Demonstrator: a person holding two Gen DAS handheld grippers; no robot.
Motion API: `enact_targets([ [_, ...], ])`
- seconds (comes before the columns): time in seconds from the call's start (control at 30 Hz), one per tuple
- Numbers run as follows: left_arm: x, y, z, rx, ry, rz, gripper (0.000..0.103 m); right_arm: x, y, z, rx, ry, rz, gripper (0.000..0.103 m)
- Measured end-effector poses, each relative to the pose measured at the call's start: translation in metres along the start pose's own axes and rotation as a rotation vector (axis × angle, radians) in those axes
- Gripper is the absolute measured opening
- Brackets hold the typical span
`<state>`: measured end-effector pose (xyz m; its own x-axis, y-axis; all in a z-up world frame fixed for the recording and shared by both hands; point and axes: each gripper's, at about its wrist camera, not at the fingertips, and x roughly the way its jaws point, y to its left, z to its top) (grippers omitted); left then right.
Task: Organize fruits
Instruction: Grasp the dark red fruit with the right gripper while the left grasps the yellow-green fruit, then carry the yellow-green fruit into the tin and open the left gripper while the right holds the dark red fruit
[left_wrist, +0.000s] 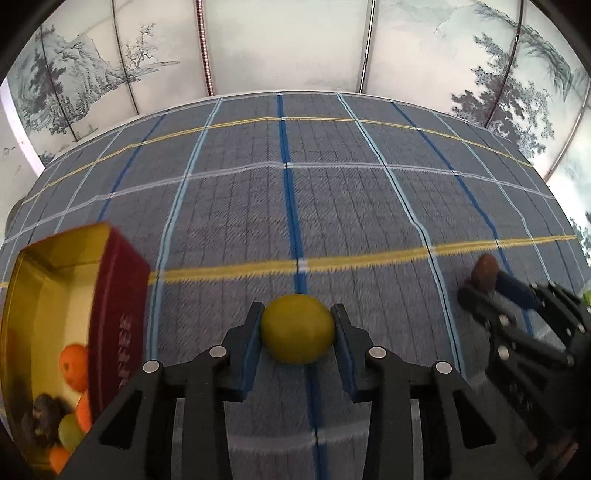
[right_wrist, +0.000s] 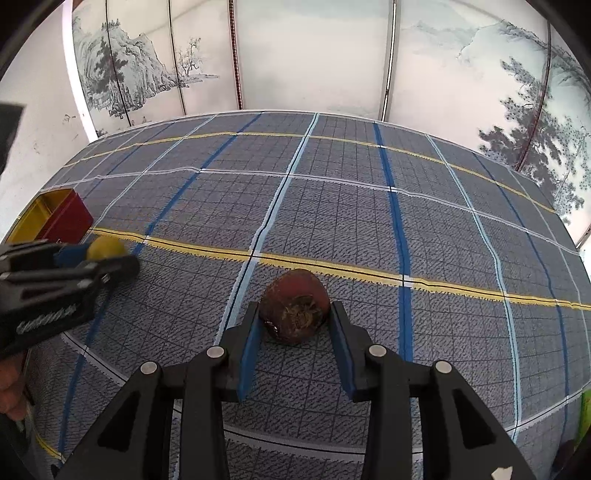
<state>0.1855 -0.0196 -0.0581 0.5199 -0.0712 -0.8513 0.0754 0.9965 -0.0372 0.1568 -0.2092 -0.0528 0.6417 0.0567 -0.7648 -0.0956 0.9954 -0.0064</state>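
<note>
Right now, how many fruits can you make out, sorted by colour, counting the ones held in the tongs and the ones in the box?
Yellow-green fruit, held in the left tongs: 1
Dark reddish-brown fruit, between the right tongs: 1
Orange fruits in the red box: 3, e.g.
Pale green fruit in box: 1
Dark lumpy item in box, kind unclear: 1
Total: 7, the box being partly hidden.

Yellow-green fruit (left_wrist: 297, 329), dark red-brown fruit (right_wrist: 294, 306). Box (left_wrist: 118, 314) dark red outside, gold inside, holding orange and pale green fruit. Cloth (left_wrist: 332, 206) beside box: grey plaid, blue, light-blue, yellow, white stripes. Fingers (left_wrist: 251, 354) black, blue pads.
</note>
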Motion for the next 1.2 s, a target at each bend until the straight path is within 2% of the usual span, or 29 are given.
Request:
enact_targets([
  [0.37, -0.053, 0.014, -0.032, -0.022, -0.025, -0.016, 0.037, 0.000, 0.000, 0.000, -0.004, 0.001, -0.005, 0.035],
  [0.7, -0.103, 0.038, -0.048, -0.009, -0.100, 0.014, 0.037, 0.000, 0.001, 0.000, -0.006, 0.001, -0.008, 0.035],
  [0.87, -0.121, 0.070, -0.059, -0.052, -0.110, 0.031, 0.037, 0.000, 0.001, 0.000, -0.007, 0.001, -0.010, 0.035],
  [1.2, -0.124, 0.146, -0.075, -0.147, -0.077, 0.136, 0.037, 0.000, 0.001, 0.000, -0.007, 0.001, -0.010, 0.035],
])
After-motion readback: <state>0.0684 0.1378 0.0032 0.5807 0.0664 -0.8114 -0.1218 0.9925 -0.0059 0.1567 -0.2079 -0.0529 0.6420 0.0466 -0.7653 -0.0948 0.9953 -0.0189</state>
